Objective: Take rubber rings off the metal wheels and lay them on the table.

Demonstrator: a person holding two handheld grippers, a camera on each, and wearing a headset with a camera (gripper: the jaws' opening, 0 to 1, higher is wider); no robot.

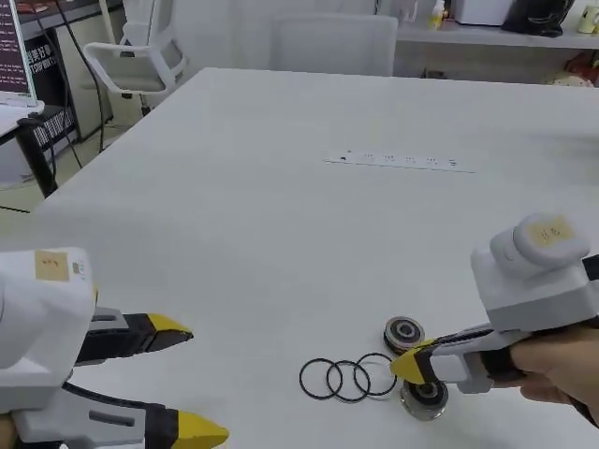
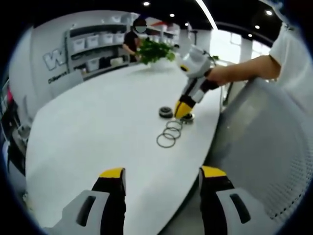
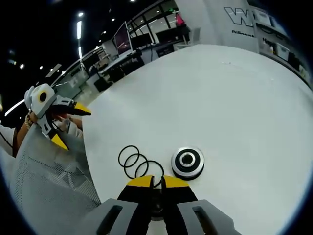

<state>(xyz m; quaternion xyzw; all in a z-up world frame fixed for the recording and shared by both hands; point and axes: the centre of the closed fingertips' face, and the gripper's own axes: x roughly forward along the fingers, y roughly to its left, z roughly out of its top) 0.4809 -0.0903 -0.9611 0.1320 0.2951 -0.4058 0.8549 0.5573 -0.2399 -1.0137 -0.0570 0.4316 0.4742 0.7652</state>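
Right gripper (image 1: 404, 367) pinched over wheel (image 1: 427, 400) (left gripper (image 1: 198, 382) spread), three rings (image 1: 348, 379) beside

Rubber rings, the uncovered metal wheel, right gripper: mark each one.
rubber rings (image 1: 328, 380): head view, left side of the middle ring's band.
metal wheel (image 1: 403, 332): head view, on its hub.
right gripper (image 3: 152, 182): right gripper view, midway between the yellow tips.
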